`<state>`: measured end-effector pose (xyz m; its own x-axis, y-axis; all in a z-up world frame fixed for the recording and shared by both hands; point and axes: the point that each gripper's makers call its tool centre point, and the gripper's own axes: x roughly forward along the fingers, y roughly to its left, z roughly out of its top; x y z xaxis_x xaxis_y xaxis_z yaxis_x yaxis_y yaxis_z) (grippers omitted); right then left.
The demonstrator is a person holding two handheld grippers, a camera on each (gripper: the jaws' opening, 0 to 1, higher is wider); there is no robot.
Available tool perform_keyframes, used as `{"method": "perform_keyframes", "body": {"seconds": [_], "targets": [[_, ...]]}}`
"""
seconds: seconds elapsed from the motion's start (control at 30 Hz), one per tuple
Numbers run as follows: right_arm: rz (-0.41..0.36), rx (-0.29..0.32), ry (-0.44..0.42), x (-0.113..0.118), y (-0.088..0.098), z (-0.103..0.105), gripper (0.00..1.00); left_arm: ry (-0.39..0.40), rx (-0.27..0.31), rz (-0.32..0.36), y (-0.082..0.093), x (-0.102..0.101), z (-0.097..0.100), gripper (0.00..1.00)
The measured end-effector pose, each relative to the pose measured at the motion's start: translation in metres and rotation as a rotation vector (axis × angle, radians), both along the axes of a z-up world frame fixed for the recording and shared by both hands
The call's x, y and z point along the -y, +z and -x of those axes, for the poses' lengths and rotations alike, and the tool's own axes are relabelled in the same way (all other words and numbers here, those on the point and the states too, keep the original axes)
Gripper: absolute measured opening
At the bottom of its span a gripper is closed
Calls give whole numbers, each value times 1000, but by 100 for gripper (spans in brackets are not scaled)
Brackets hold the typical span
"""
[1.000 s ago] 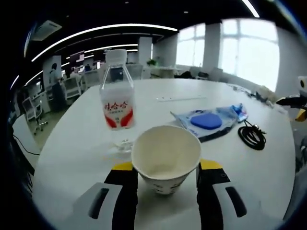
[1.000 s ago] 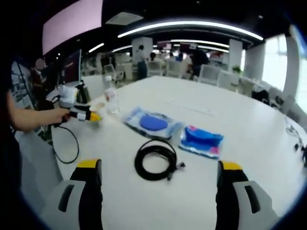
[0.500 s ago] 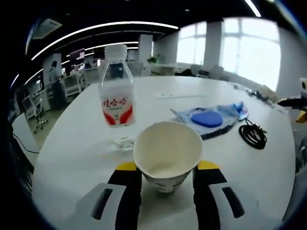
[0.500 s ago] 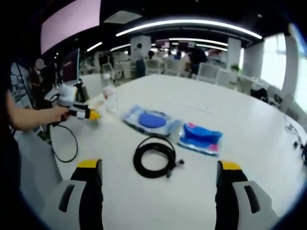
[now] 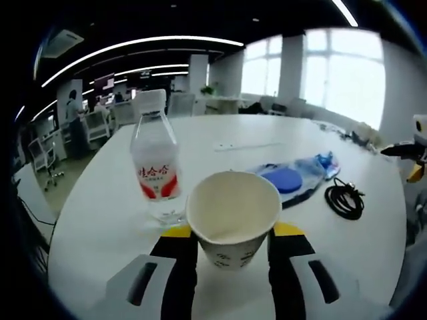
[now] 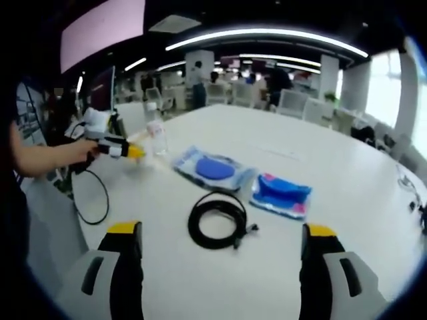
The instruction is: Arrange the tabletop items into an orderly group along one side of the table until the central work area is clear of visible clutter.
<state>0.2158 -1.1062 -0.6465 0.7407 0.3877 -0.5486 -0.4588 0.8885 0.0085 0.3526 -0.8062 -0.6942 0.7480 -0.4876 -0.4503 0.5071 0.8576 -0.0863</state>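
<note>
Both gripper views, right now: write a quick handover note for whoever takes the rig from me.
Left gripper: shut on the paper cup, held upright beside the water bottle near the table's edge.
Right gripper: open, holding nothing, jaws spread wide above the table.
Items: the coiled black cable lies straight ahead of the right gripper; the packet with the blue disc and the blue packet lie just beyond it, mid-table.
Done: cup and bottle are together at one side.
Left: set the cup down, then bring the cable and both packets over to that side.
</note>
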Motion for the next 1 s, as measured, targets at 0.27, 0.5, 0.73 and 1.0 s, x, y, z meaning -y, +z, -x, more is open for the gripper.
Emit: {"method": "perform_keyframes", "body": {"seconds": [0.27,0.5,0.73,1.0], "targets": [[5,3,-8,2,0,0,97,18,4,18,6,12,-13,39],[2,6,-21,6,0,1,97,32,5,28,5,22,-21,38],[-6,-5,-30,9,-5,3,97,68,-3,25,0,24,-35,38],[-4,-24,-49,18,-13,3,97,109,-16,35,-10,28,-49,38]]}}
